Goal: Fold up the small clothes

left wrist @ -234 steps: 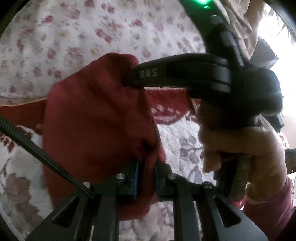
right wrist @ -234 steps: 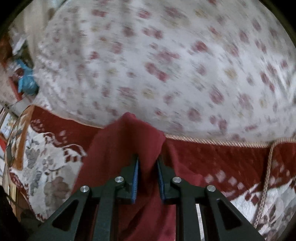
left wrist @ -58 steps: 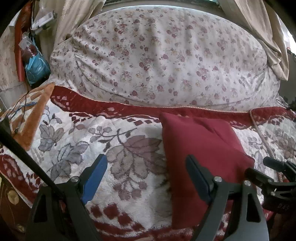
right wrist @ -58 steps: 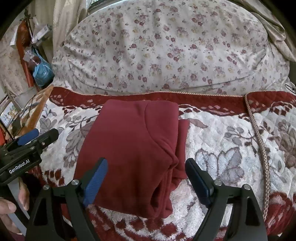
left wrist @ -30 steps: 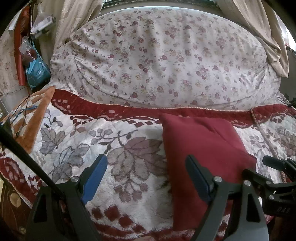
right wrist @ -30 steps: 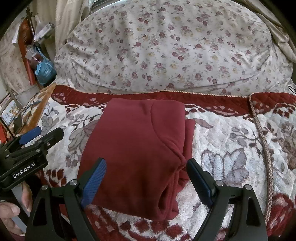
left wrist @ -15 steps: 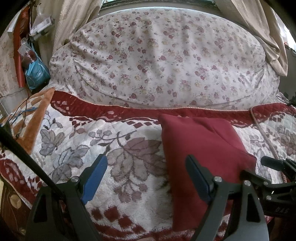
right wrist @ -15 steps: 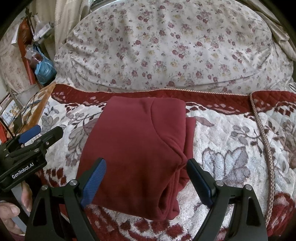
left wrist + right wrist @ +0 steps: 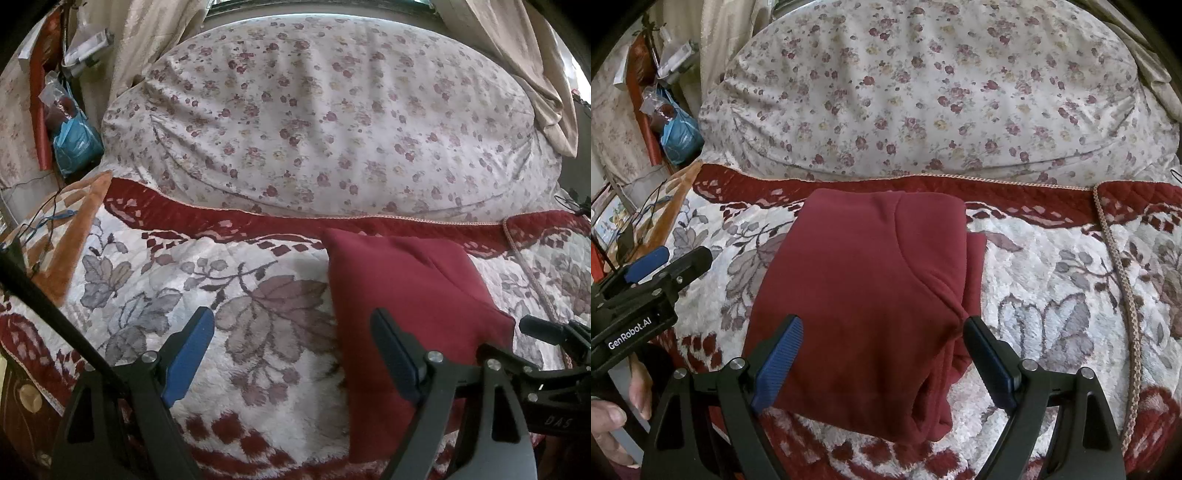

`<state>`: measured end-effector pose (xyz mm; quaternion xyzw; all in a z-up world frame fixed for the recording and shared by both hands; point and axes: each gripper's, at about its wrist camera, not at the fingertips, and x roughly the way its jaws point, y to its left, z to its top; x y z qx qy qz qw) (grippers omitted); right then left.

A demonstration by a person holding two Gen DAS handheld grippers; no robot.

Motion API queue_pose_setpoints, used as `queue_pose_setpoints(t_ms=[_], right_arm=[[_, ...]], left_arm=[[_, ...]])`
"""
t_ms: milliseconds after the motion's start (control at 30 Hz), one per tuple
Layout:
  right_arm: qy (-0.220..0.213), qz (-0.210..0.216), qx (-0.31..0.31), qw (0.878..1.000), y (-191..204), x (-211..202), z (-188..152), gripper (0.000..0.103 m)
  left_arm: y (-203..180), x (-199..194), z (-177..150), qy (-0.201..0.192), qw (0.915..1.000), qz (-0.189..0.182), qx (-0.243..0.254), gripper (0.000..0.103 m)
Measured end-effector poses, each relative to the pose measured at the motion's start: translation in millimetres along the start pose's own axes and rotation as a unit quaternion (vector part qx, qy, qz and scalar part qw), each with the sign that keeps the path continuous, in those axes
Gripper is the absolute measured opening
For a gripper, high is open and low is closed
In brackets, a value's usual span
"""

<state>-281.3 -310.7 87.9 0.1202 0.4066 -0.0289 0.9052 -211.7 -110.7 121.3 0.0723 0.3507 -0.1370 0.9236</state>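
A dark red garment [image 9: 871, 288] lies folded into a rough rectangle on the red and white floral blanket [image 9: 1052, 295]. It also shows in the left wrist view [image 9: 410, 306], at the right. My right gripper [image 9: 882, 354] is open and empty, hovering just above the garment's near edge. My left gripper [image 9: 295, 350] is open and empty over the blanket, left of the garment; its right finger overlaps the garment's left edge. The left gripper also shows in the right wrist view [image 9: 661, 269], at the left.
A large floral cushion [image 9: 325, 122] lies behind the blanket. A blue bag [image 9: 74, 144] and clutter sit at far left. An orange cloth [image 9: 62, 236] lies at the blanket's left edge. A braided cord [image 9: 1123, 280] runs down the right.
7.8 s ago both grippers were shut on the lifted red garment. Now it lies folded on the blanket and both grippers are open. Over the last second almost nothing moved.
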Motion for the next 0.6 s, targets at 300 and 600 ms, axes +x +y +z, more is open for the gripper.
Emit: queue_pose_setpoints(t_ms=[300,600], right_arm=[[0.005,0.001,-0.003,1.000,3,4,2,0.092],[-0.003,-0.003,-0.002,1.000,-2,5,4,0.092]], left_arm=[[2,2,-1,0.001,1.0000,0.000,-0.002,0.085],[15,21,-2,0.014,0.9997,-0.008,-0.018,0.085]])
